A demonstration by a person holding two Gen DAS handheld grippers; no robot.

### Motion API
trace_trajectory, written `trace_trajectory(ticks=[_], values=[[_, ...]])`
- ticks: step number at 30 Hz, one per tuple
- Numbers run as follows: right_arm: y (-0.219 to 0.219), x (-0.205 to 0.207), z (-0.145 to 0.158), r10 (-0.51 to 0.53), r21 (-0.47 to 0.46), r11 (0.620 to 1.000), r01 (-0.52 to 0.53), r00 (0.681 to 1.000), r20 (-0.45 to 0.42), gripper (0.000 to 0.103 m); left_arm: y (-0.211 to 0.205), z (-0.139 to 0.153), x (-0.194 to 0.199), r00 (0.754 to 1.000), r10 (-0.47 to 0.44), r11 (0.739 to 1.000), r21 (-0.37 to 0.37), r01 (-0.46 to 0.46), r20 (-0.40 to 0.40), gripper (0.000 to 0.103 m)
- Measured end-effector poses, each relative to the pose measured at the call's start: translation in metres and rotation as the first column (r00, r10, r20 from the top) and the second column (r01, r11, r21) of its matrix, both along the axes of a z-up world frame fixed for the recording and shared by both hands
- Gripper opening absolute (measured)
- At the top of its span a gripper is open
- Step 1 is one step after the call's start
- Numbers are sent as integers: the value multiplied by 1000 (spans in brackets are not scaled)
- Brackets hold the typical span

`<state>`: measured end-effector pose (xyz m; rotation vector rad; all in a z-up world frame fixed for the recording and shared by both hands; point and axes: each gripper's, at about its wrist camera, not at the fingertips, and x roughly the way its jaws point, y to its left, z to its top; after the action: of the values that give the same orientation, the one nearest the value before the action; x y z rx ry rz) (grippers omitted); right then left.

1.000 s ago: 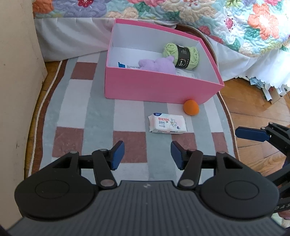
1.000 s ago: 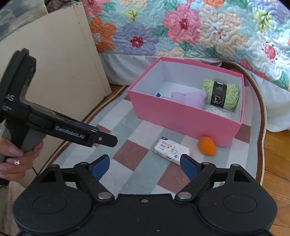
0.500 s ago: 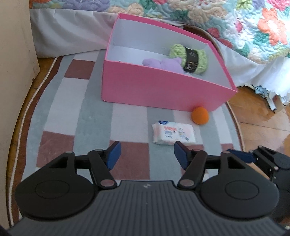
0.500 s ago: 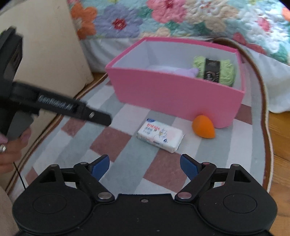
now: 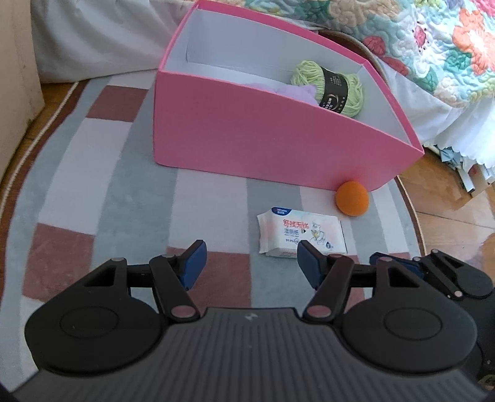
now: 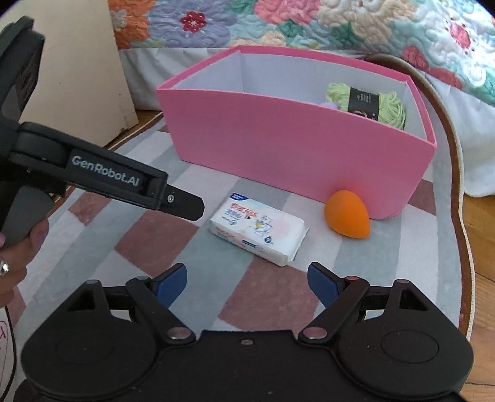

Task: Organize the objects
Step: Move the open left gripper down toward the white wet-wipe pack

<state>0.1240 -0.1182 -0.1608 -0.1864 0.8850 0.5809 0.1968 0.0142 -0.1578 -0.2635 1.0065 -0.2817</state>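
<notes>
Left tongs [image 6: 185, 207] read "GenRobot.AI" beside wipes pack [image 6: 258, 236].

both views are bright with daylight that falls from the upper right. the wooden floor [image 5: 448, 198] shows glossy glare, and the pink box [image 5: 278, 139] throws a soft shadow onto the rug [image 5: 92, 173]. fisheye distortion bends straight edges and darkens the corners. focus is sharp in the middle, and slightly soft on the quilt [image 6: 309, 24] near the edges.
</notes>
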Motion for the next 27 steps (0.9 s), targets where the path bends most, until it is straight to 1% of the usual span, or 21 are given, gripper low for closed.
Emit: trace_trajectory(ticks=[5,7,11,12,15,16,20,23,24,25,27], values=[[-3,6,-8,13,2,1000,-13,1000,-3,88,-2,-12,6,1000,7,999,-42,-7,7,64],[-5,8,-10,22,10,1000,-22,1000,-3,88,-3,-16,8,1000,5,998,-57,-5,6,62],[-6,16,-15,29,24,999,-29,999,-21,88,-8,-24,12,1000,-11,998,-69,10,-18,60],[-7,17,-16,31,28,999,-30,999,-28,88,-9,-24,11,1000,-16,997,-71,15,-10,59],[-7,21,-18,38,36,999,-37,999,-37,88,-11,-25,12,1000,-27,995,-94,26,-6,54],[-6,22,-19,40,33,999,-39,998,-39,88,-12,-26,13,1000,-18,995,-102,18,-5,49],[-6,24,-24,44,12,999,-43,998,-55,88,-11,-28,16,1000,29,993,-114,-27,13,45],[-5,25,-26,45,1,999,-45,998,-48,88,-13,-30,16,1000,17,993,-121,-16,10,38],[-4,25,-25,41,-1,999,-41,998,-51,88,-13,-31,16,1000,13,991,-133,-12,7,36],[-4,25,-24,36,0,999,-37,998,-52,88,-13,-31,17,1000,5,989,-150,-4,2,31],[-4,24,-23,30,5,1000,-30,998,-47,88,-12,-32,17,1000,-10,985,-170,8,-15,29]])
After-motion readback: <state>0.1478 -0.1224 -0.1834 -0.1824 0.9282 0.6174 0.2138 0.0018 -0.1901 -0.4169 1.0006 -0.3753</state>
